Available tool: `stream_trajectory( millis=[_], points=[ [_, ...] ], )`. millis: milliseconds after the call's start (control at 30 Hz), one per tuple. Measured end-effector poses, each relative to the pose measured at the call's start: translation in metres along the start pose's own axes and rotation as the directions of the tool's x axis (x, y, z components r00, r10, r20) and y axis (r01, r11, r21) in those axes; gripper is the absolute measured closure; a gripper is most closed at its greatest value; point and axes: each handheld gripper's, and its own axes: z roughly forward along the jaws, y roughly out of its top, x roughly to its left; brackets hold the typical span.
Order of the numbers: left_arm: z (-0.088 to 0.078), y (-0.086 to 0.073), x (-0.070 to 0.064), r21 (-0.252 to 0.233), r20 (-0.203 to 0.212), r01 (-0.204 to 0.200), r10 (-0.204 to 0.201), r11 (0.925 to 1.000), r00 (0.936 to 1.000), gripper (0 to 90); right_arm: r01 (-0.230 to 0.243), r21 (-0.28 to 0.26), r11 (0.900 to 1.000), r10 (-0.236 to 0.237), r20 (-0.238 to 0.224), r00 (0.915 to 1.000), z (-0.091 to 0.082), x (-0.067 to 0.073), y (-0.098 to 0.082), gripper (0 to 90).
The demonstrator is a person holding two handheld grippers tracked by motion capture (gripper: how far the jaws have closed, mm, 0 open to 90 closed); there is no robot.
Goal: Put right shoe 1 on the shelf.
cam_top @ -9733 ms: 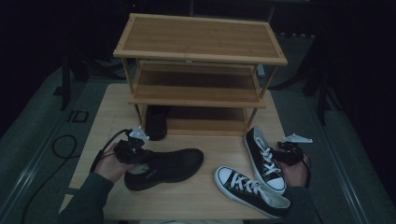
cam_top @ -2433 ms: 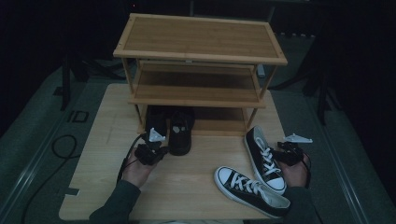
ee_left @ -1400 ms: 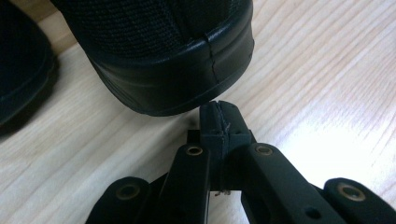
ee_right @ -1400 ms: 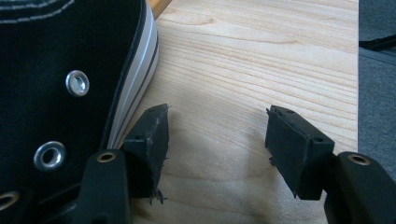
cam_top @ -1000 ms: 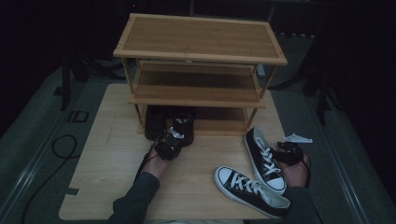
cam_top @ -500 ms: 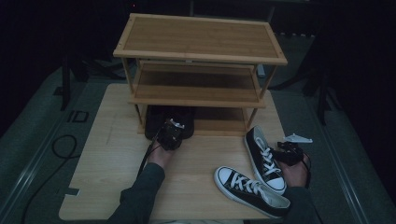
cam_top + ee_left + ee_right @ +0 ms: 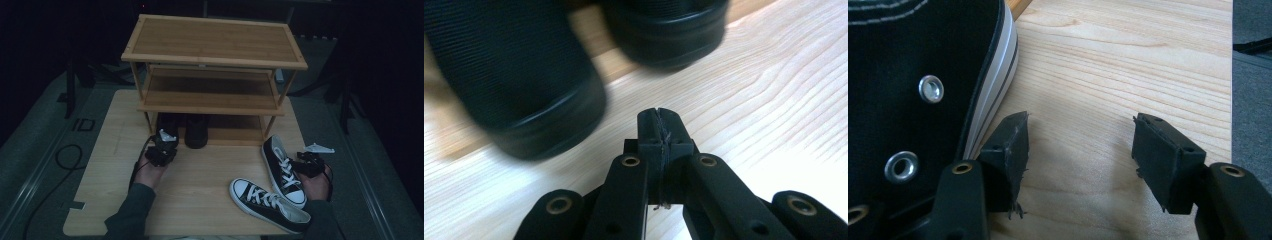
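Two black shoes (image 7: 166, 124) (image 7: 196, 131) stand side by side on the bottom shelf of the wooden shoe rack (image 7: 215, 55), heels toward me. My left gripper (image 7: 163, 141) is shut and empty, just in front of the left shoe's heel. In the left gripper view the shut left gripper (image 7: 658, 120) points at the blurred heels of the black shoes (image 7: 519, 80) (image 7: 664, 30). My right gripper (image 7: 304, 157) rests open on the table beside a black-and-white sneaker (image 7: 282, 167). The right gripper (image 7: 1078, 145) has bare wood between its jaws, with the sneaker (image 7: 913, 65) touching its left side.
A second black-and-white sneaker (image 7: 267, 202) lies near the table's front edge at the right. The wooden table (image 7: 210, 185) has bare room in the middle and at the left. The rack's upper two shelves hold nothing. A cable (image 7: 65, 155) lies on the floor at left.
My left gripper has drawn back from the right black shoe's heel and moved left, still shut. The right gripper and both sneakers have not moved.
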Motion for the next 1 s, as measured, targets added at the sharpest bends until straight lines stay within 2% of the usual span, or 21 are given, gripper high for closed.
stream_trajectory(
  millis=[33, 67, 100, 133, 167, 200, 233, 267, 300, 367, 467, 600, 700, 767, 867, 1000],
  points=[
    [0.0, 0.0, 0.0, 0.0, 0.0, 0.0, 0.0, 1.0, 1.0, 89.7, 0.0, 0.0, 1.0, 0.0, 0.0, 1.0, 0.0, 0.0, 0.0, 39.7],
    [-0.01, -0.007, 0.013, -0.015, -0.029, 0.028, -0.028, 0.9995, 0.9992, 89.7, 0.0, 0.0, 1.0, 0.0, 0.0, 1.0, 0.0, 0.0, 0.0, 39.6],
    [-0.01, -0.007, 0.013, -0.015, -0.029, 0.028, -0.028, 0.9995, 0.9992, 89.7, 0.0, 0.0, 1.0, 0.0, 0.0, 1.0, 0.0, 0.0, 0.0, 39.6],
    [-0.015, -0.012, 0.026, -0.016, -0.057, 0.05, -0.051, 0.9986, 0.9971, 89.7, 0.0, 0.0, 1.0, 0.0, 0.0, 1.0, 0.0, 0.0, 0.0, 39.6],
    [-0.015, -0.012, 0.026, -0.016, -0.057, 0.05, -0.051, 0.9986, 0.9971, 89.7, -0.001, 0.0, 1.0, 0.001, 0.0, 1.0, 0.0, 0.0, 0.0, 39.6],
    [-0.016, -0.013, 0.038, -0.019, -0.082, 0.073, -0.074, 0.9972, 0.9939, 89.7, 0.0, 0.0, 1.0, 0.0, 0.0, 1.0, 0.0, 0.0, 0.0, 39.6],
    [-0.016, -0.013, 0.038, -0.019, -0.082, 0.073, -0.074, 0.9972, 0.9939, 89.7, 0.0, 0.0, 1.0, 0.0, 0.0, 1.0, 0.0, 0.0, 0.0, 39.6],
    [-0.014, -0.013, 0.05, -0.027, -0.098, 0.09, -0.092, 0.9956, 0.991, 89.7, 0.0, 0.0, 1.0, 0.0, 0.0, 1.0, 0.0, 0.0, 0.0, 39.6],
    [-0.012, -0.012, 0.055, -0.029, -0.1, 0.083, -0.085, 0.9961, 0.9913, 89.7, 0.001, 0.0, 1.0, -0.001, 0.0, 1.0, 0.0, 0.0, 0.0, 39.6],
    [-0.009, -0.011, 0.058, -0.029, -0.108, 0.077, -0.079, 0.9966, 0.991, 89.7, 0.0, 0.0, 1.0, 0.0, 0.0, 1.0, 0.0, 0.0, 0.0, 39.6],
    [0.005, -0.005, 0.068, -0.014, -0.128, 0.075, -0.076, 0.9971, 0.9889, 89.7, 0.0, 0.0, 1.0, 0.0, 0.0, 1.0, 0.0, 0.0, 0.0, 39.6],
    [0.015, 0.0, 0.073, -0.014, -0.116, 0.069, -0.071, 0.9975, 0.9908, 89.8, -0.001, 0.001, 1.0, 0.001, 0.0, 1.0, 0.0, 0.0, 0.0, 39.6],
    [0.018, 0.002, 0.073, -0.018, -0.104, 0.081, -0.082, 0.9966, 0.9912, 89.8, 0.0, 0.0, 1.0, 0.0, 0.0, 1.0, 0.0, 0.0, 0.0, 39.7],
    [0.022, 0.006, 0.07, -0.014, -0.093, 0.063, -0.064, 0.9979, 0.9936, 89.8, 0.0, 0.0, 1.0, 0.0, 0.0, 1.0, 0.0, 0.0, 0.0, 39.7],
    [0.026, 0.011, 0.067, -0.011, -0.098, 0.058, -0.059, 0.9982, 0.9934, 89.8, 0.0, 0.0, 1.0, 0.0, 0.0, 1.0, 0.0, 0.0, 0.0, 39.6],
    [0.03, 0.016, 0.07, -0.003, -0.106, 0.066, -0.065, 0.9978, 0.9922, 89.7, -0.001, 0.0, 1.0, 0.001, 0.0, 1.0, 0.0, 0.0, 0.0, 39.7]
  ],
)
